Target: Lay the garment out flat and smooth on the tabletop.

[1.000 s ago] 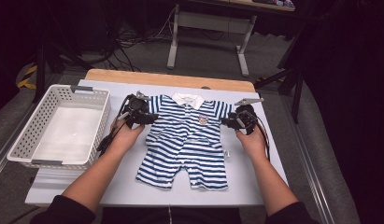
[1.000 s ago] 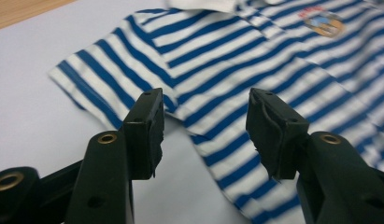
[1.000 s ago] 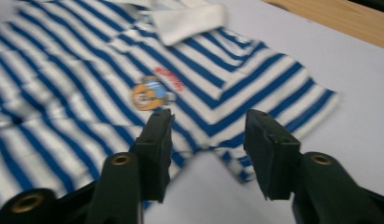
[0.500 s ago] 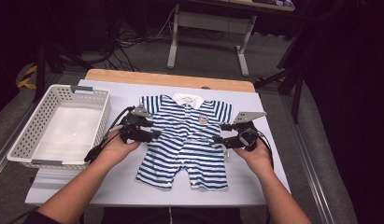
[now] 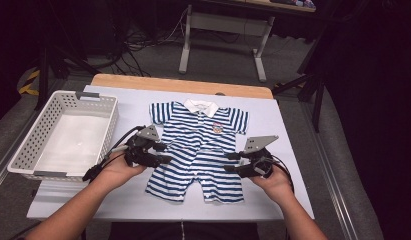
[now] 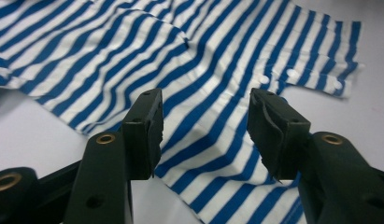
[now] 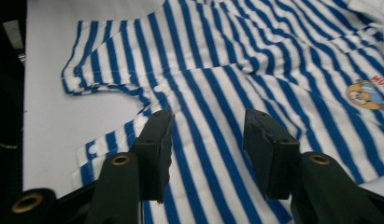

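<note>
Striped baby romper (image 5: 197, 150) lying flat mid-table, nothing folded yet. Left gripper (image 5: 163, 152) and right gripper (image 5: 232, 162) parked at its waist edges, jaws apart, right's just narrowing, gripping nothing. Basket (image 5: 23, 150) waiting empty.

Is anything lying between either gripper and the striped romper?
Nothing visible. The left gripper and right gripper sit at opposite side edges of the striped romper, jaws apart over bare cloth.
</note>
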`<state>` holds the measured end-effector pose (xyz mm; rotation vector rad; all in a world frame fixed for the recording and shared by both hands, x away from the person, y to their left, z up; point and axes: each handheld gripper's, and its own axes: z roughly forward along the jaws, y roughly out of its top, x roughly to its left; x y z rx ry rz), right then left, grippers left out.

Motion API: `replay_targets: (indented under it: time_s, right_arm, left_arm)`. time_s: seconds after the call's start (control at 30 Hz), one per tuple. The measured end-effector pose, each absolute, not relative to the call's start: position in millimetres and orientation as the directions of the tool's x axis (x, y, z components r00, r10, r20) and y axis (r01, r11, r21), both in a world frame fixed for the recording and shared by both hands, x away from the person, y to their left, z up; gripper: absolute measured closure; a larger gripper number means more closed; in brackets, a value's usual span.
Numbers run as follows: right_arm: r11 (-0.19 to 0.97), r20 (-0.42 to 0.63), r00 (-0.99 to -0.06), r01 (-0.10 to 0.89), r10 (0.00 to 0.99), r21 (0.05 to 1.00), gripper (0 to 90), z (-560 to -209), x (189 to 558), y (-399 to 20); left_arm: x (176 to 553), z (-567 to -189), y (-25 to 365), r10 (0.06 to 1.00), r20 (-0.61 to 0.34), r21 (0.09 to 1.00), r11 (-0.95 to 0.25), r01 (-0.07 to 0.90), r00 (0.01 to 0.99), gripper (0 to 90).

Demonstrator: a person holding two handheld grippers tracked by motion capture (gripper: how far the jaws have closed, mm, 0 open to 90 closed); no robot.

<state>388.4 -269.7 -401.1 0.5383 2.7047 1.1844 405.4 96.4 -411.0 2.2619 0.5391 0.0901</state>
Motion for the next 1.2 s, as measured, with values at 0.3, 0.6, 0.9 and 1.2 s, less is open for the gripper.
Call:
replay_targets:
  time_s: [0.3, 0.6, 0.9, 1.2]
  right_arm:
    - [0.680, 0.038, -0.956, 0.234, 0.290, 0.695, 59.1, -420, 365, -267]
    - [0.732, 0.071, -0.977, 0.200, 0.203, 0.651, 62.0, -431, 351, -260]
    - [0.779, 0.087, -0.986, 0.165, 0.142, 0.605, 64.4, -436, 341, -255]
    - [0.823, 0.067, -0.990, 0.141, 0.124, 0.550, 70.8, -444, 336, -256]
  left_arm:
    - [391, -425, 93, 0.301, -0.109, 0.664, -0.687, 0.295, 0.947, 51.0]
    - [374, -434, 93, 0.182, -0.122, 0.618, -0.755, 0.218, 0.976, 55.0]
    - [365, -443, 89, 0.102, -0.152, 0.572, -0.802, 0.172, 0.983, 58.5]
    - [362, -451, 87, 0.072, -0.153, 0.529, -0.837, 0.143, 0.986, 65.3]
